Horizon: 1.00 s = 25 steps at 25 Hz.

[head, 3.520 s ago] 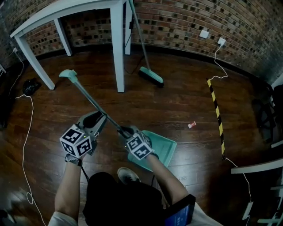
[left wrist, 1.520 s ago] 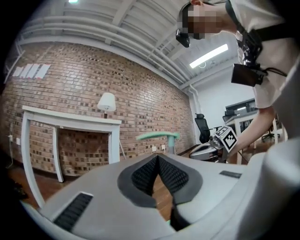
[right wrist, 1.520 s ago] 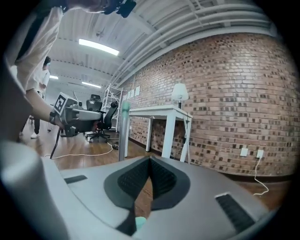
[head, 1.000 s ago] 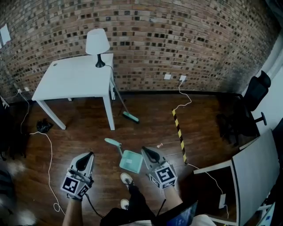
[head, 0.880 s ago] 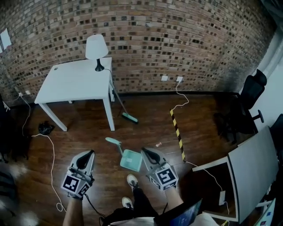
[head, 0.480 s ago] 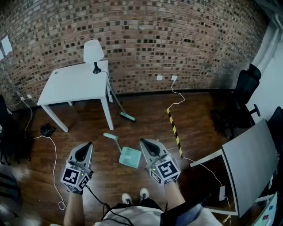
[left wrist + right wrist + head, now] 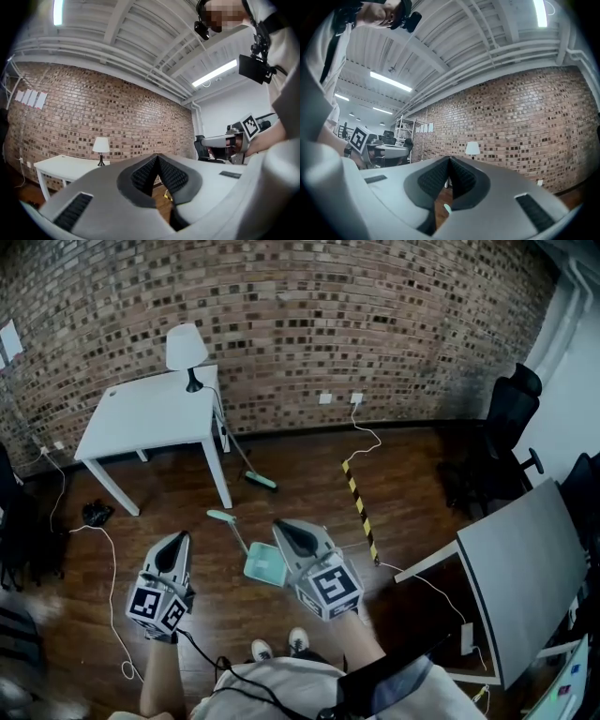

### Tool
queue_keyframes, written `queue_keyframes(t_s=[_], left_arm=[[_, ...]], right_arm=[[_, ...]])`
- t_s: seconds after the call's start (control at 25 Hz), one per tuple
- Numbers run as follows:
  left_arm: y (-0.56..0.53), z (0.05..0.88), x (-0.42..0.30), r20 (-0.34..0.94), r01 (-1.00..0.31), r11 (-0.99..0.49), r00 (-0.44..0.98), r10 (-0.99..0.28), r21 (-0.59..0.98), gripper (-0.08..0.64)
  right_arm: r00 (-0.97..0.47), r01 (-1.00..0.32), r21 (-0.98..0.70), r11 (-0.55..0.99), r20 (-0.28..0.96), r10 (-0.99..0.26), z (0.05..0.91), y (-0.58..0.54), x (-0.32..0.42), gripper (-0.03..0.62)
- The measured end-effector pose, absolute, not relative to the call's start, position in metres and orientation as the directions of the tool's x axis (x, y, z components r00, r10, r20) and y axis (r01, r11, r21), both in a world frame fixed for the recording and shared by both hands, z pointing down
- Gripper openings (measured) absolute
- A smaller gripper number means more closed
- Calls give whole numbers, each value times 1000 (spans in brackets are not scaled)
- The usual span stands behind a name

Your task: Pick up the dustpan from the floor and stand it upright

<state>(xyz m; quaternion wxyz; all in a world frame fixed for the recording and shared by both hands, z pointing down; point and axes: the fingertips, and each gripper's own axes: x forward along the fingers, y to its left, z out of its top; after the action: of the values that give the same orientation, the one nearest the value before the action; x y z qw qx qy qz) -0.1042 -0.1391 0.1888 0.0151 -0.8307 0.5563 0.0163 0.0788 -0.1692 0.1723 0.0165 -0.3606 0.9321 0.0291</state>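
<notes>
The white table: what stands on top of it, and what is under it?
A white-shaded lamp stands on the white table, near its far corner. The tabletop hides whatever is beneath it.

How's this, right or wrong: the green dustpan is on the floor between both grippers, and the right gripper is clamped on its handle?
Wrong on the grip. The right gripper view shows the right gripper shut on nothing, jaws together. The rest holds: the green dustpan is on the floor between it and the left gripper.
</notes>
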Motion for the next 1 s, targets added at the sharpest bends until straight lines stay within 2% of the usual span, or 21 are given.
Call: queue_keyframes(t_s=[0.24, 0.44, 0.68, 1.0], left_arm=[[-124, 184, -106, -72, -924, -381, 381, -922, -12, 5], [-114, 195, -109, -72, -918, -393, 395, -916, -42, 5], [-90, 223, -102, -14, -895, -435, 439, -899, -99, 5], [-34, 233, -70, 21, -889, -450, 450, -893, -80, 5]], right_arm=[[-725, -688, 48, 724, 1, -689, 186, -156, 80, -14], [-690, -723, -19, 691, -10, -723, 195, -153, 87, -15], [-726, -683, 5, 731, 114, -679, 231, -118, 79, -14], [-716, -698, -88, 711, 58, -696, 214, -78, 103, -15]])
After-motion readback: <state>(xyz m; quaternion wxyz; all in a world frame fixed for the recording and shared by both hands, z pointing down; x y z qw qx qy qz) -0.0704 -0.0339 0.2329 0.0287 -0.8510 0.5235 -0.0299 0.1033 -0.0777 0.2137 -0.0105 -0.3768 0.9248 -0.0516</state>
